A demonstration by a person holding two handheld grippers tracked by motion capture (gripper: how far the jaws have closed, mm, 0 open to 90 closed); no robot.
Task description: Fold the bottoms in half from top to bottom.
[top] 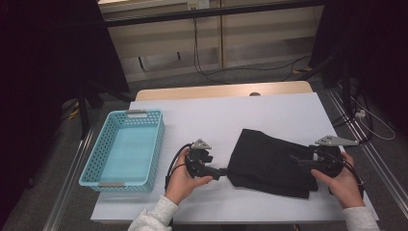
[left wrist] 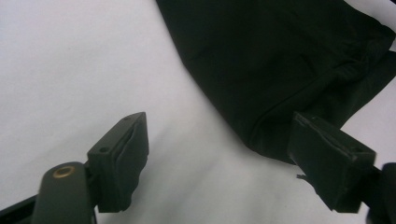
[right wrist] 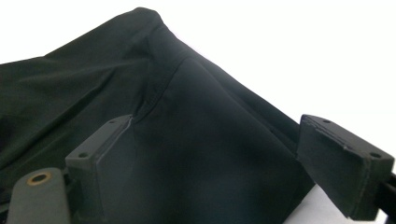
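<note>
Work in hand: folding a black, soft-woven cloth garment [top: 272, 163] that lies partly folded on the white-covered table [top: 231, 115], right of centre.
Left claw [top: 222, 172]: at the garment's left corner, jaws apart; in the left gripper view the corner [left wrist: 280, 93] lies by the right jaw, nothing pinched.
Right claw [top: 294, 159]: over the garment's right end, jaws open; in the right gripper view the cloth [right wrist: 196, 154] lies between and under them, no pad pressing on it.
Basket: light blue perforated plastic basket [top: 91, 166] at the table's left, well apart from the garment, nothing in it.
Done: the garment appears folded at least once, its layers stacked at the right edge.
Left to do: by judgement, grip the ends, finish folding, and likely move it to the basket.
Writing: no brand, label or lettering can be read anywhere.
</note>
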